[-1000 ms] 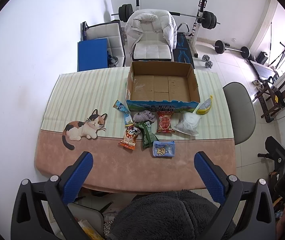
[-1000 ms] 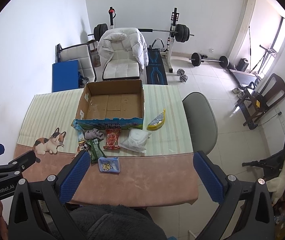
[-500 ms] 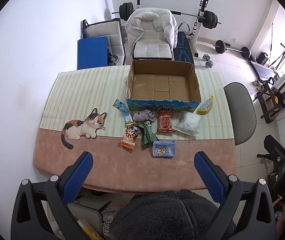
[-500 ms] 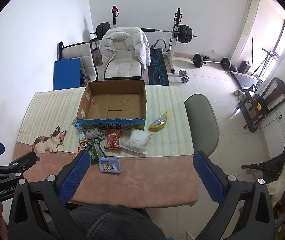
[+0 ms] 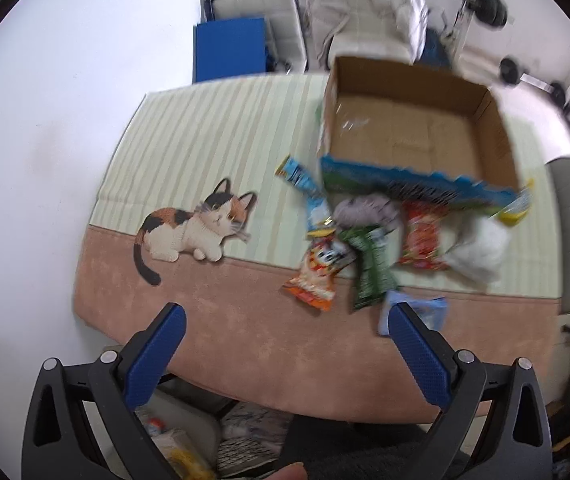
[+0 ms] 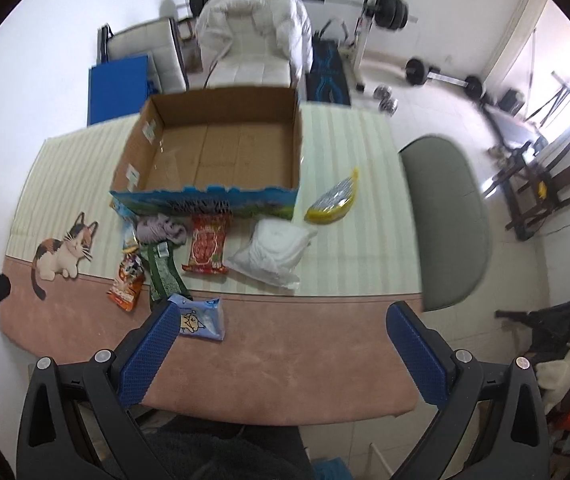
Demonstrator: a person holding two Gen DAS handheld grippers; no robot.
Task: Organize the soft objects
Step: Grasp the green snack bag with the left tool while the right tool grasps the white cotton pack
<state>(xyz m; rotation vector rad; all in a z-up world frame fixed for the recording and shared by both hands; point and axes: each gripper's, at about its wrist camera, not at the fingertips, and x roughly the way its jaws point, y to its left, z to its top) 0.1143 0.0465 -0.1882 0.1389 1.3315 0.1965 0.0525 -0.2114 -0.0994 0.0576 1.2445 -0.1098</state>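
An open cardboard box (image 6: 213, 148) (image 5: 413, 132) stands empty at the table's far middle. In front of it lie soft items: a grey cloth (image 6: 161, 228), a red snack pack (image 6: 207, 244), a green pack (image 6: 163, 270), an orange pack (image 6: 127, 284) (image 5: 319, 268), a white bag (image 6: 275, 250), a yellow pack (image 6: 335, 200) and a light blue pouch (image 6: 201, 318). My left gripper (image 5: 285, 344) hovers open over the near table edge. My right gripper (image 6: 281, 344) is open too, its left finger just beside the blue pouch.
The table (image 6: 285, 336) has a striped cloth with a cat picture (image 5: 193, 228) at the left. A grey-green chair (image 6: 445, 224) stands at the table's right side. A white armchair (image 6: 253, 44), a blue mat and weights are behind the table.
Both grippers have dropped lower and nearer to the table, so the items look larger. The left view has swung left and blurred. Nothing was grasped.
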